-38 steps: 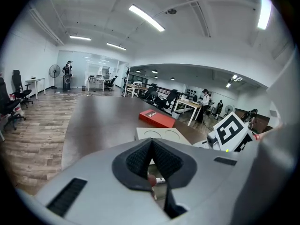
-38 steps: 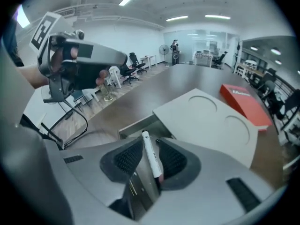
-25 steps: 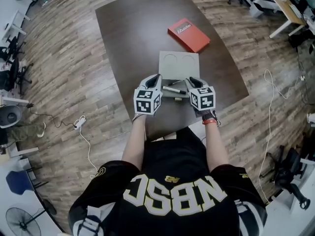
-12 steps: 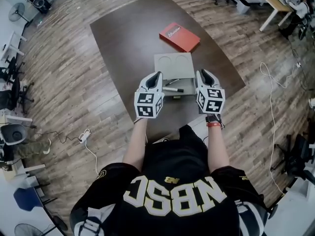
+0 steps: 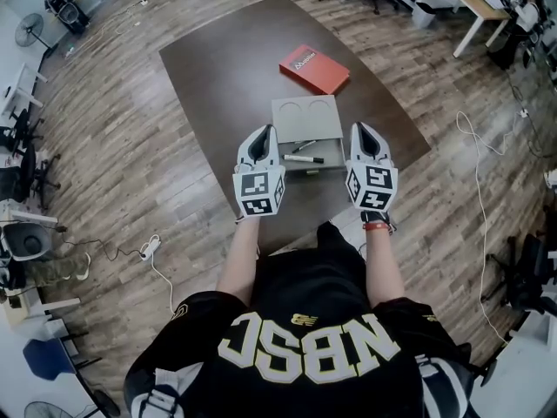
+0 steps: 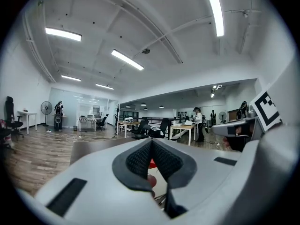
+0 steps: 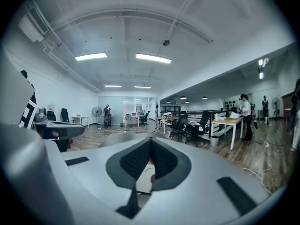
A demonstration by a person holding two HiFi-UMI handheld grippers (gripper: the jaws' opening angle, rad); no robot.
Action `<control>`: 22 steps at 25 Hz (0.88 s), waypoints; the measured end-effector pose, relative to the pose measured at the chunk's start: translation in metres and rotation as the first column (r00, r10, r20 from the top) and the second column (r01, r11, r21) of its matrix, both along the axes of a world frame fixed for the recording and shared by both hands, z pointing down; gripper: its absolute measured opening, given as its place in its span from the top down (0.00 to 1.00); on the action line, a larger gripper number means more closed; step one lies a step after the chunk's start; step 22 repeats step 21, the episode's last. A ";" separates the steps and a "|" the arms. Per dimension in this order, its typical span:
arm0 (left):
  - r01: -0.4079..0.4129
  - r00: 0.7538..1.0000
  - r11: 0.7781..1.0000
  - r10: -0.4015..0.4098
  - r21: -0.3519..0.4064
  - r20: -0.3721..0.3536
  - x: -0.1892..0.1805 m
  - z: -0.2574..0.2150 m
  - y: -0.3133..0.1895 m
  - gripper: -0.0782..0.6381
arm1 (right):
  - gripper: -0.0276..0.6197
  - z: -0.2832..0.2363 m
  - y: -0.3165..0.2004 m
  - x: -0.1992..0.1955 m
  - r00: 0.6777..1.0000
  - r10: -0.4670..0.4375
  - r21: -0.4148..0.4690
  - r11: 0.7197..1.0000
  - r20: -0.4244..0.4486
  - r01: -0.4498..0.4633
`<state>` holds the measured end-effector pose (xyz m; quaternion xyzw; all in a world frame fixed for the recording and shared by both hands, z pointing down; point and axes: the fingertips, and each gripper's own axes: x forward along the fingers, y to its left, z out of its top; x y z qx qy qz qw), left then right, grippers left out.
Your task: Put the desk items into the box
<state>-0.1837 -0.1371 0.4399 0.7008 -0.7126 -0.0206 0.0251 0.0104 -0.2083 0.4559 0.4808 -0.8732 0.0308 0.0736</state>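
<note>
A flat grey box (image 5: 305,116) with two round marks lies on the dark table (image 5: 226,68). Just in front of it lie a black-and-white marker (image 5: 305,158), a thin pen (image 5: 304,146) and a small dark item (image 5: 310,171). My left gripper (image 5: 265,133) hovers left of these items, its pads (image 6: 140,158) pressed together on nothing. On their right, my right gripper (image 5: 359,131) is also shut and empty, with its pads (image 7: 161,159) meeting. Both gripper views look over the table into the room.
A red flat box (image 5: 314,68) with white print lies behind the grey one, toward the table's far right. The table's near edge is just below the grippers. Wooden floor, cables and office desks surround the table.
The right gripper has moved to the right, off the pens, and its jaws have closed. The left gripper has shifted slightly left. The desk items have not moved.
</note>
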 end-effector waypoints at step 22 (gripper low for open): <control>-0.018 1.000 0.998 0.017 -0.058 -0.016 0.008 0.023 0.002 0.87 | 0.94 0.021 0.023 -0.014 0.995 -0.076 -0.030 0.997 -0.069 0.074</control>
